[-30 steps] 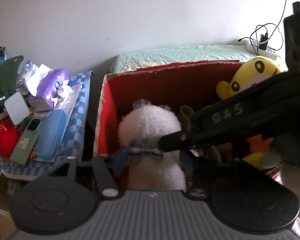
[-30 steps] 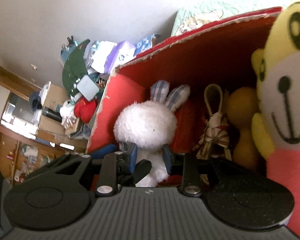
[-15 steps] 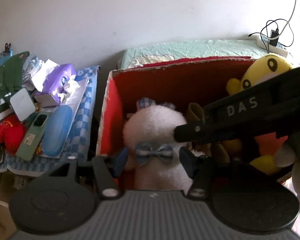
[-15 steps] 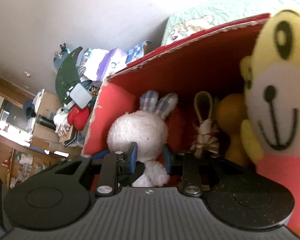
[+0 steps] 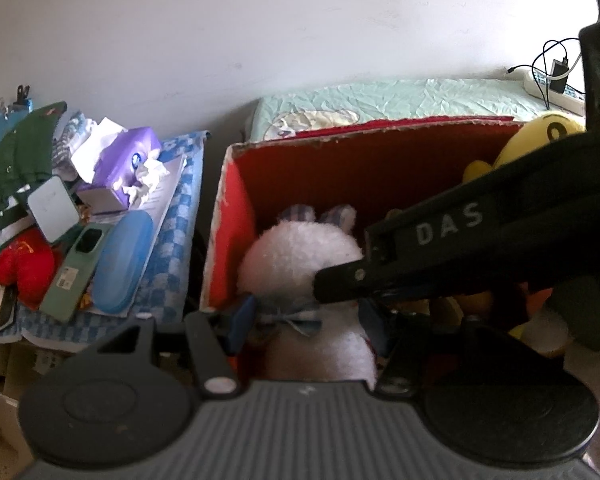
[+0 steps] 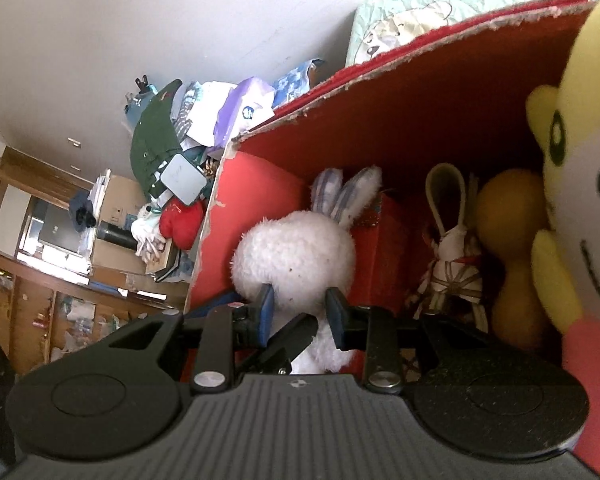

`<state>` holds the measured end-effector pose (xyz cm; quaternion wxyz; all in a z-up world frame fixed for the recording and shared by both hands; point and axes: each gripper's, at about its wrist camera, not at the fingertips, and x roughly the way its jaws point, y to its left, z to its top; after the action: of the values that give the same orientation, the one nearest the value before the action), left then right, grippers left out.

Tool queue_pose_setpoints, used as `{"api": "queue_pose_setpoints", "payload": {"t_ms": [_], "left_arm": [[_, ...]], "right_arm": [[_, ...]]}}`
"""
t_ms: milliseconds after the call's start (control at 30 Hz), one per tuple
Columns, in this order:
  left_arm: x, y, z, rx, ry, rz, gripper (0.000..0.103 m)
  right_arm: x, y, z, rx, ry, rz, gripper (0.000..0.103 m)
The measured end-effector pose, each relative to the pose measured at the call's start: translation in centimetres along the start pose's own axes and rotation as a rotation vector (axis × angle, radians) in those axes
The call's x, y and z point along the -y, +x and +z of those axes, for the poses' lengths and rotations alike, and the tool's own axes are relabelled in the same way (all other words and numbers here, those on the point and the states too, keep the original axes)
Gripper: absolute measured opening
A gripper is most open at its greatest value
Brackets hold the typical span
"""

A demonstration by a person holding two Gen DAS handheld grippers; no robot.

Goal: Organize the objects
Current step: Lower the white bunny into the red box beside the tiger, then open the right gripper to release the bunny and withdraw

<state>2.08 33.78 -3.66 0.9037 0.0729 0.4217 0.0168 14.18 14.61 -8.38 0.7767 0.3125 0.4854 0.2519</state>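
Grip comes first: the left gripper [image 5: 306,320] pinches the white rabbit [image 5: 300,252] at its bow-tied neck. The rabbit sits upright inside the red box [image 5: 228,240], beside the box's left wall and toward its front. The right gripper [image 6: 300,304] clasps the same neck from the other side, its jaws easing apart with the fur between them. I judge the step to be seating the rabbit in the box. Loosen one gripper at a time, so the soft body does not flop, and press it down first. Further right in the box stand a small cloth rabbit [image 6: 456,276], an orange toy [image 6: 508,240] and a yellow plush [image 6: 580,184]. Withdraw straight up, clear of them. Beyond the box's back wall lies a bed [image 5: 420,100].
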Motion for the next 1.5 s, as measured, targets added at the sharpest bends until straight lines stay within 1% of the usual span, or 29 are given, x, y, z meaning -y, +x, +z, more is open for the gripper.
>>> {"api": "queue_pose_setpoints", "payload": {"t_ms": [167,300,467,633,833,1033,1200,1500], "left_arm": [[0.1,0.1,0.1,-0.004,0.003,0.006,0.061],[0.5,0.3,0.2,-0.011,0.019,0.024,0.064],[0.5,0.2,0.3,-0.015,0.018,0.033,0.064],[0.6,-0.5,0.3,-0.002,0.022,0.044,0.063],[0.8,-1.5,0.3,0.011,0.021,0.049,0.063],[1.5,-2.6,0.0,0.025,0.028,0.036,0.063],[1.8,-3.6,-0.3,0.039,0.029,0.021,0.063],[3.1,-5.4,-0.4,0.058,0.027,-0.008,0.063]], "right_arm": [[-0.3,-1.2,-0.2,0.041,-0.036,-0.026,0.033],[0.0,-2.1,-0.5,0.078,-0.027,-0.034,0.033],[0.2,-2.8,-1.2,0.113,-0.045,-0.075,0.033],[0.2,-3.1,-1.9,0.134,-0.059,-0.113,0.033],[0.1,-3.8,-2.8,0.154,-0.072,-0.136,0.033],[-0.4,-4.9,-3.9,0.192,-0.112,-0.169,0.033],[-0.6,-5.7,-4.9,0.228,-0.134,-0.166,0.033],[-1.0,-7.9,-6.2,0.288,-0.165,-0.120,0.033]]}}
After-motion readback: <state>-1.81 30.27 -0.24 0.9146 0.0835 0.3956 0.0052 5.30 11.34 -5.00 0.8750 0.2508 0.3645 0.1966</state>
